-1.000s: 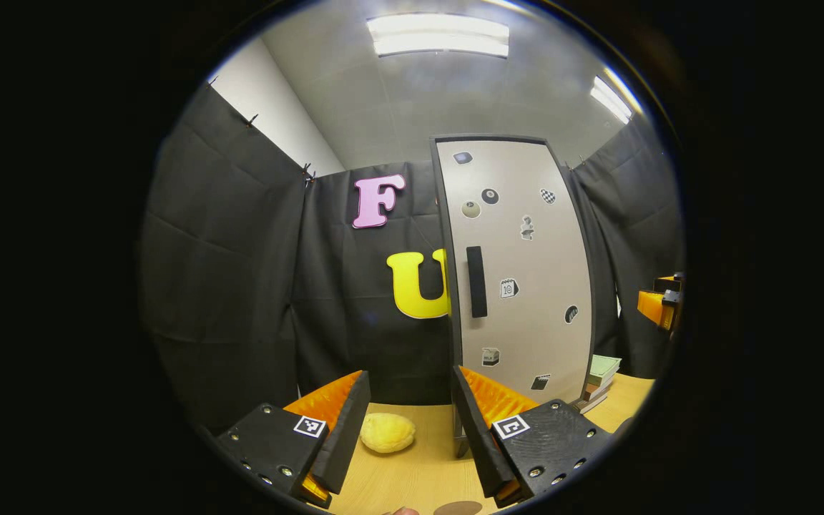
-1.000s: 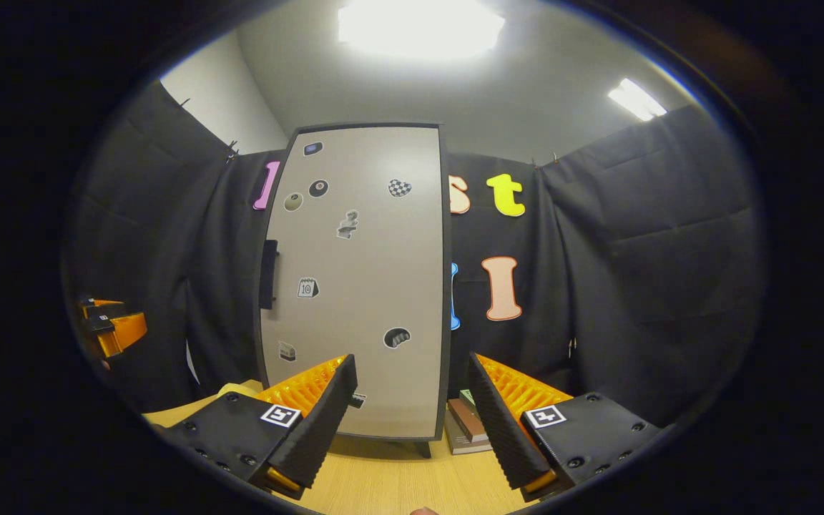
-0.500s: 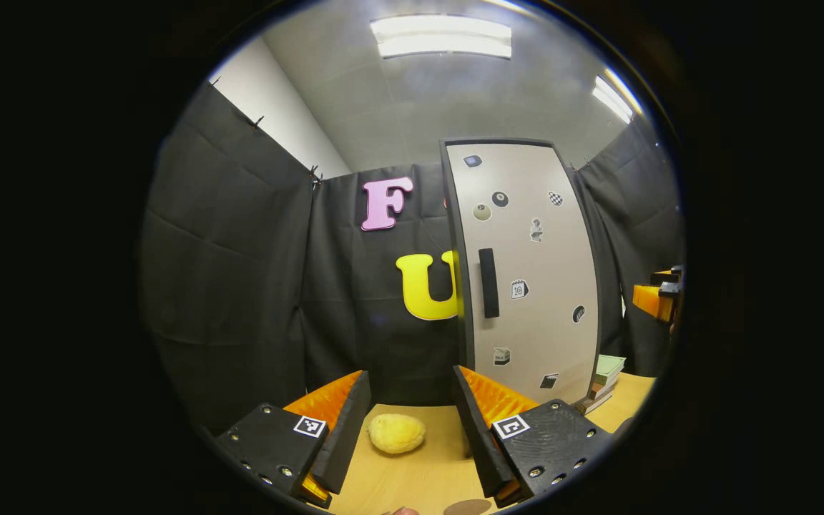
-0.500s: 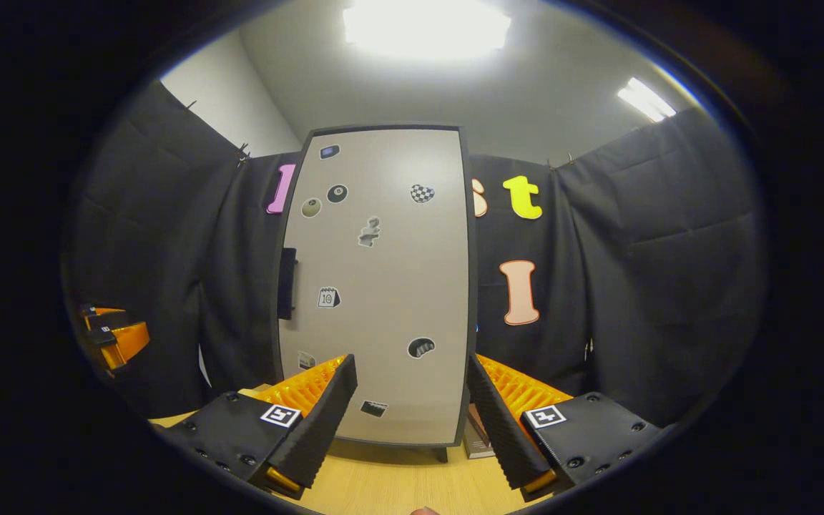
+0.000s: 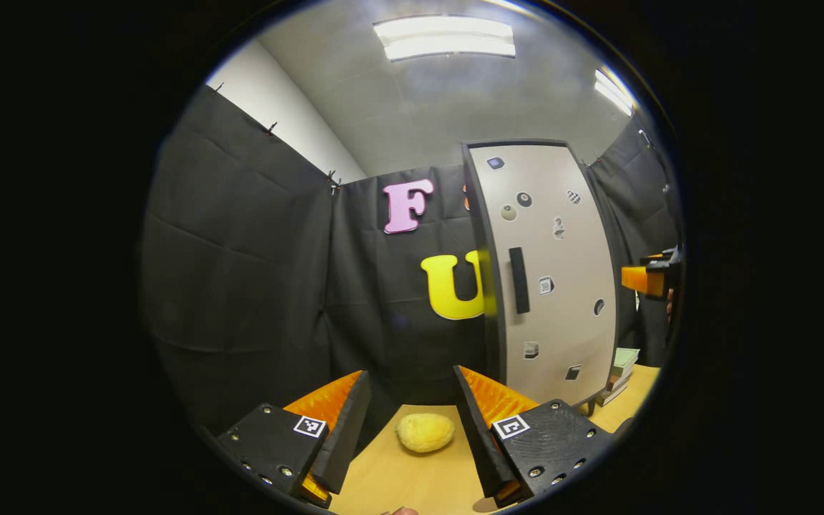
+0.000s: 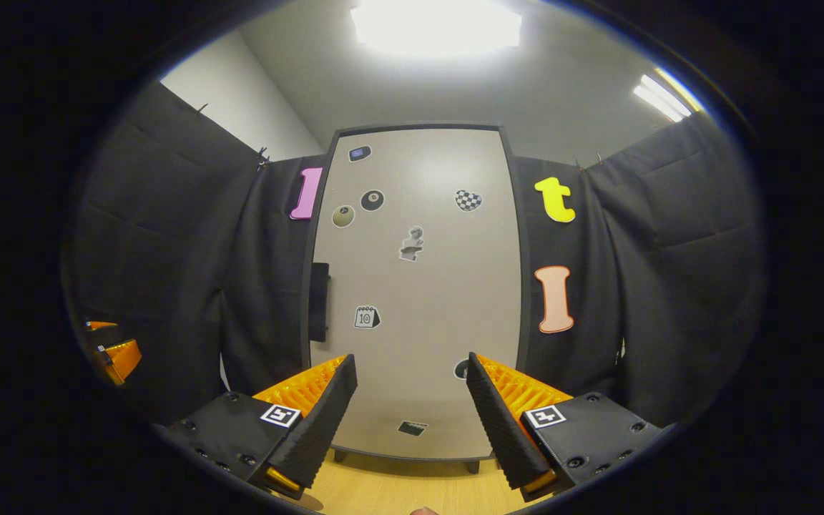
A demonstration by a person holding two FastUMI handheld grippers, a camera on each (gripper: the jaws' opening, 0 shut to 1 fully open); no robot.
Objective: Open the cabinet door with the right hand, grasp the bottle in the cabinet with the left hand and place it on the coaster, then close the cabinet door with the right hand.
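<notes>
Ahead of your right gripper, jaws released, the stiff cabinet door should swing lightly; take its handle.

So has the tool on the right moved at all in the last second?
Yes. The right tool has gone toward the cabinet door, which looks bigger and more centred between its open fingers. The door handle now sits nearer the middle.

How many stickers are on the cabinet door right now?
8 on the cabinet door: four near the top, one mid-upper, one beside the handle, two low by the right gripper. The fingers may hide more.
</notes>
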